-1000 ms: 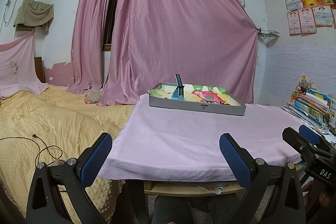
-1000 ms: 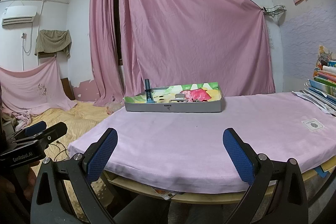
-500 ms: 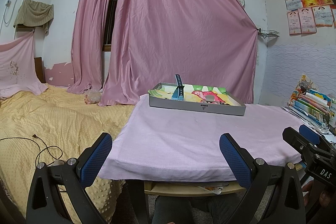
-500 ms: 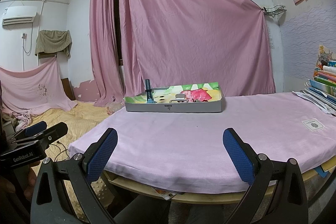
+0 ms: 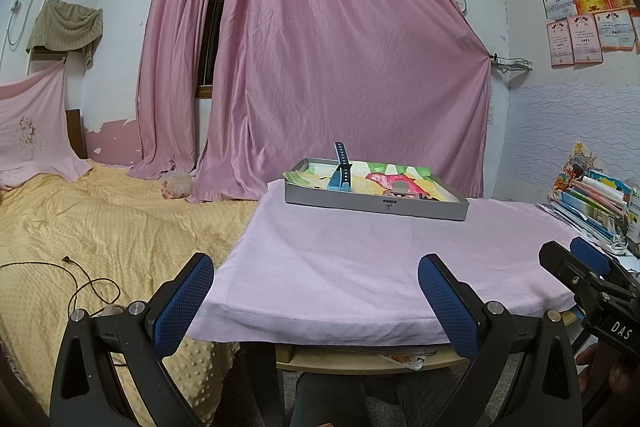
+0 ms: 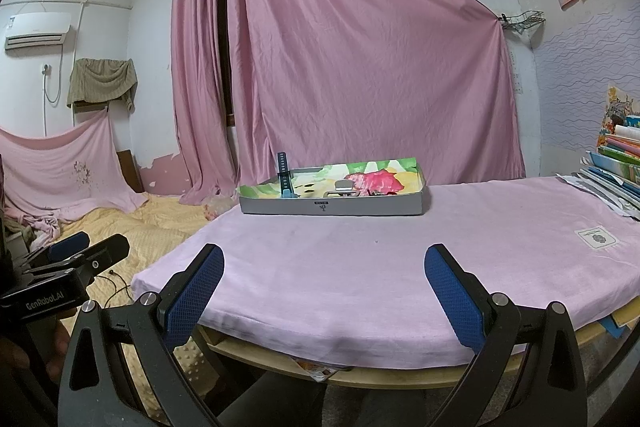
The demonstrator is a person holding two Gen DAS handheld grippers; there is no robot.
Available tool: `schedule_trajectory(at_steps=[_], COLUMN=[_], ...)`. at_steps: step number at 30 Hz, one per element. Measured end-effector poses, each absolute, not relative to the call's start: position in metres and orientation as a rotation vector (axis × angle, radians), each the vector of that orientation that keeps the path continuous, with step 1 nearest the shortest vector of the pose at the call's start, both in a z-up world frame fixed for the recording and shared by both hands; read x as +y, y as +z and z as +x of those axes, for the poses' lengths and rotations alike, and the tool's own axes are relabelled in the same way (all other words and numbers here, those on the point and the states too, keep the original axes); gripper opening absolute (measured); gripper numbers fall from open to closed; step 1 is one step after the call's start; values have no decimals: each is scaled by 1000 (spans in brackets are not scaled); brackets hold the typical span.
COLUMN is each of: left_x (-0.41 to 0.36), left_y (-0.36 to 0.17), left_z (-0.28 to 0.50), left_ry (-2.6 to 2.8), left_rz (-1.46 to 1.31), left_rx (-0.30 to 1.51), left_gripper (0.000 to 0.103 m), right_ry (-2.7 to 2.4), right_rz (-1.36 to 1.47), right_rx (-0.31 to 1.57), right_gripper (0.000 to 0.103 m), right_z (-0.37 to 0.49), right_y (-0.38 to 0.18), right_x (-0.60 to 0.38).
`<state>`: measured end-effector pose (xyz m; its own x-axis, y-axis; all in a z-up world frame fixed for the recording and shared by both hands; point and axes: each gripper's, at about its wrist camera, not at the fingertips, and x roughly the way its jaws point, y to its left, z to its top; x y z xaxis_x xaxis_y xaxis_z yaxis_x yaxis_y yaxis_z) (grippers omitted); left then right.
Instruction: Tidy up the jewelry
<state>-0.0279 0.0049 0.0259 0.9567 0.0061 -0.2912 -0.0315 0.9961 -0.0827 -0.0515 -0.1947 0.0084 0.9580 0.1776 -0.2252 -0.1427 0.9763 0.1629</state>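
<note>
A shallow grey tray [image 5: 376,206] [image 6: 332,207] with a colourful lining stands at the far side of the pink-covered table [image 5: 360,259] [image 6: 380,259]. In it a blue watch band [image 5: 342,171] [image 6: 285,175] sticks upright, and a small silver piece [image 5: 400,187] [image 6: 346,187] lies near the middle; other small items are too small to tell. My left gripper [image 5: 316,297] hangs open before the table's near edge. My right gripper [image 6: 324,285] is open too, at the near edge. Both are empty and far from the tray.
A bed with a yellow cover [image 5: 100,227] and a black cable [image 5: 80,283] lies left of the table. Stacked books [image 5: 596,203] [image 6: 616,163] sit at the table's right side. Pink curtains [image 5: 340,67] hang behind. A white label [image 6: 598,238] is on the cloth.
</note>
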Motion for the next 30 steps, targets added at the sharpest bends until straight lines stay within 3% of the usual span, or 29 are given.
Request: schedule_trajectory(at_steps=[30], left_x=[5], left_y=[26], left_z=[-28], left_ry=[19], left_rz=[-86], left_rx=[295], left_gripper=[103], right_ry=[165], right_rz=[147], right_rx=[239], right_gripper=[99], right_z=[-54], right_y=[11], right_x=[-193])
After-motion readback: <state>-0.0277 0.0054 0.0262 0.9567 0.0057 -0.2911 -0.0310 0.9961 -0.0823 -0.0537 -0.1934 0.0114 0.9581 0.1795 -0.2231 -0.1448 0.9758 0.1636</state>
